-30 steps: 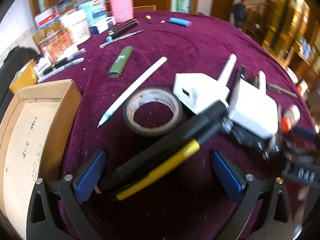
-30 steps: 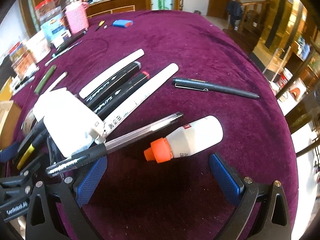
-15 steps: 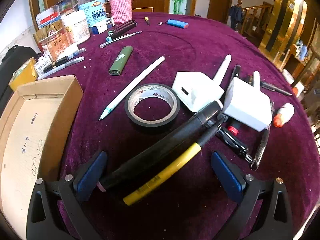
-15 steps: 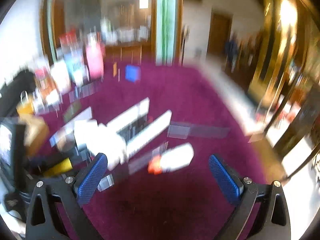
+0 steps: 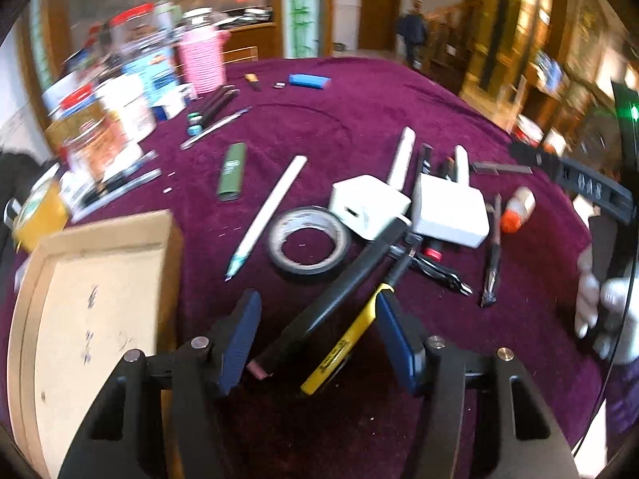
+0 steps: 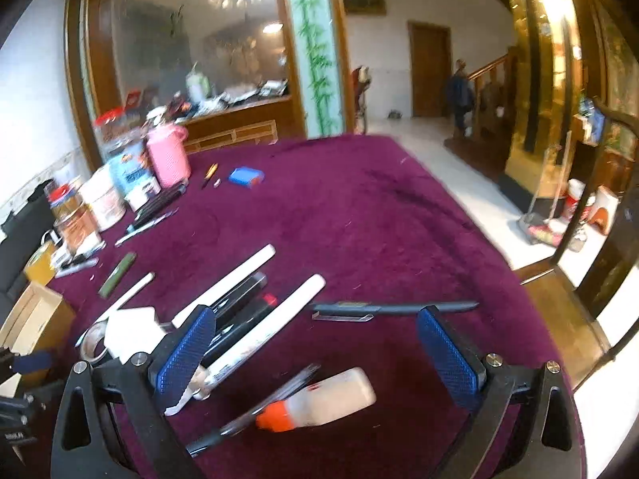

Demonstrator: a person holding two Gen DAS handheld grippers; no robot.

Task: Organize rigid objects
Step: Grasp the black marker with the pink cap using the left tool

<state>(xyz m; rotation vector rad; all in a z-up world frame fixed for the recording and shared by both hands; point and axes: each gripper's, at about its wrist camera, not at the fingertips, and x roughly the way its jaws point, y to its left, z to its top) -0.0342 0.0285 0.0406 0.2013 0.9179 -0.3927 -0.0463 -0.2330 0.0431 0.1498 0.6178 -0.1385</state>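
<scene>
Between the closing blue pads of the left gripper (image 5: 315, 339) lie a black marker (image 5: 339, 299) and a yellow pen (image 5: 347, 343), apparently not yet pinched; their near ends are blurred. Beyond them, mid-table, a tape roll (image 5: 307, 245) and two white chargers (image 5: 411, 207) cover more pens. Leftward, a cardboard box (image 5: 96, 303) is cut off. Spread wide, the right gripper (image 6: 315, 355) holds nothing above a glue bottle (image 6: 331, 399).

A cardboard tray (image 5: 96, 279) sat at the table's (image 5: 359, 111) near left; a tape roll (image 5: 307, 243) lay right of it, two adapters (image 5: 369, 203) just beyond.
</scene>
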